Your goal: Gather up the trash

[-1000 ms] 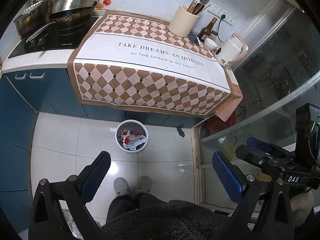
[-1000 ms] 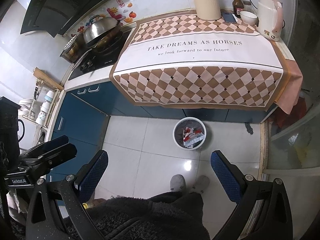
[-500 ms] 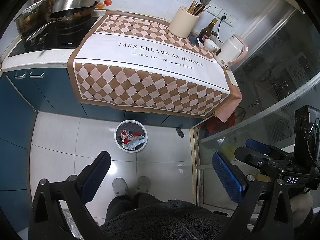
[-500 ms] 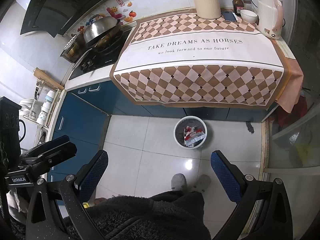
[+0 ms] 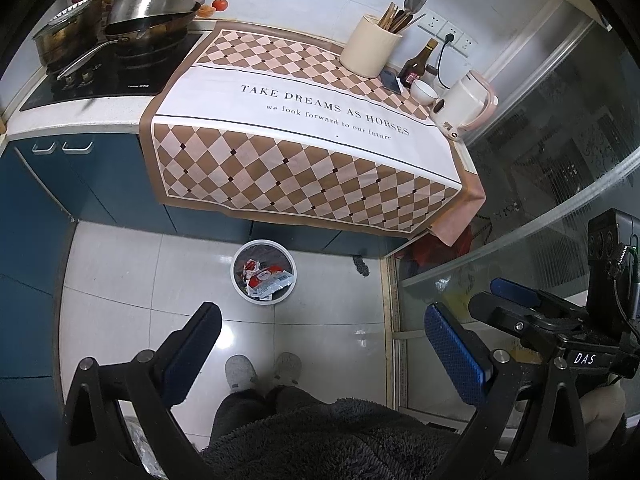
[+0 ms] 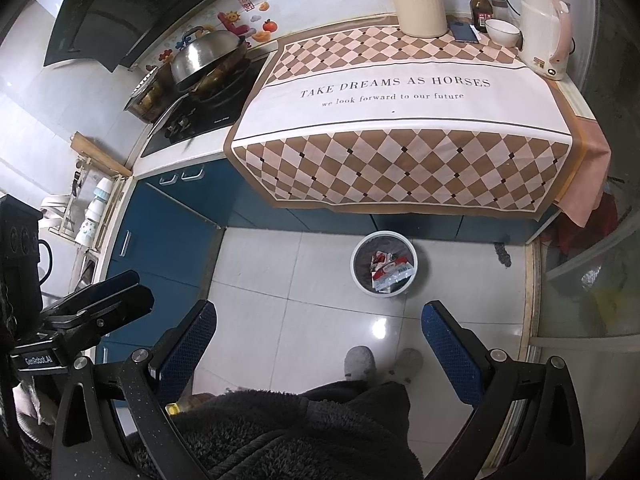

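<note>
A round white trash bin (image 5: 240, 284) stands on the tiled floor in front of the blue cabinets, and it also shows in the right wrist view (image 6: 358, 276). Red and white wrappers (image 5: 266, 278) lie inside it, also seen in the right wrist view (image 6: 390, 272). My left gripper (image 5: 320, 344) is open and empty, held high above the floor and nearer than the bin. My right gripper (image 6: 318, 342) is open and empty, likewise high above the floor. The checked cloth (image 5: 304, 148) on the counter carries no loose trash.
A cream utensil holder (image 5: 370, 50), dark bottle (image 5: 418, 64), white bowl (image 5: 424, 91) and white kettle (image 5: 464, 106) stand at the counter's back right. A wok (image 5: 152, 12) sits on the stove at left. A glass door (image 5: 560, 200) is at right. My slippered feet (image 5: 262, 370) are below.
Both grippers have drifted slightly back and up, so the bin and counter sit a little farther away. Both stay open and empty.
</note>
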### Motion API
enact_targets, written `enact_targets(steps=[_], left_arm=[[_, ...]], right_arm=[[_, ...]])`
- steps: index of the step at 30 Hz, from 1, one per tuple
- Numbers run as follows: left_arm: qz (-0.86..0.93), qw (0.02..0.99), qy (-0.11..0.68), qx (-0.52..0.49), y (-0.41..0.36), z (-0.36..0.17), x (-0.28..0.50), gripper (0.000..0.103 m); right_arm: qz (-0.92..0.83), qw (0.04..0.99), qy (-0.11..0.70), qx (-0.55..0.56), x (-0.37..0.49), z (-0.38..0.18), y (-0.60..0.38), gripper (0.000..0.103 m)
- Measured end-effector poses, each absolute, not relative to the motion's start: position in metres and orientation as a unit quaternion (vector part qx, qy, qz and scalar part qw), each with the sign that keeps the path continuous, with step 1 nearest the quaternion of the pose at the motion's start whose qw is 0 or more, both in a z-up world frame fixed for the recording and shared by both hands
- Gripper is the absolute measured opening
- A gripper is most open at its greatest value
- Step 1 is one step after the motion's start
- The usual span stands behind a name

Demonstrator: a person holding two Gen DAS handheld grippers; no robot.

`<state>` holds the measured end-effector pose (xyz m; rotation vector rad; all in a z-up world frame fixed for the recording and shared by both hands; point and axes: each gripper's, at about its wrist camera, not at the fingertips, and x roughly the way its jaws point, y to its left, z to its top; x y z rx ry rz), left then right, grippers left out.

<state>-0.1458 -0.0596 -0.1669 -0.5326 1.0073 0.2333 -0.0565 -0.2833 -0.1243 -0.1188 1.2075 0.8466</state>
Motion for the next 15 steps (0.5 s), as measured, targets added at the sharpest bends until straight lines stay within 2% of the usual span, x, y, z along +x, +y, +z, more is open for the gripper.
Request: enact_targets(steps=[15], left_arm=[[0.112, 0.839, 0.469, -0.253, -0.0557, -0.1624, -0.1482, 0.103]], right_arm=[[0.392, 0.736, 0.549, -0.060, -0.0592, -0.1212, -0.2819, 0.103]])
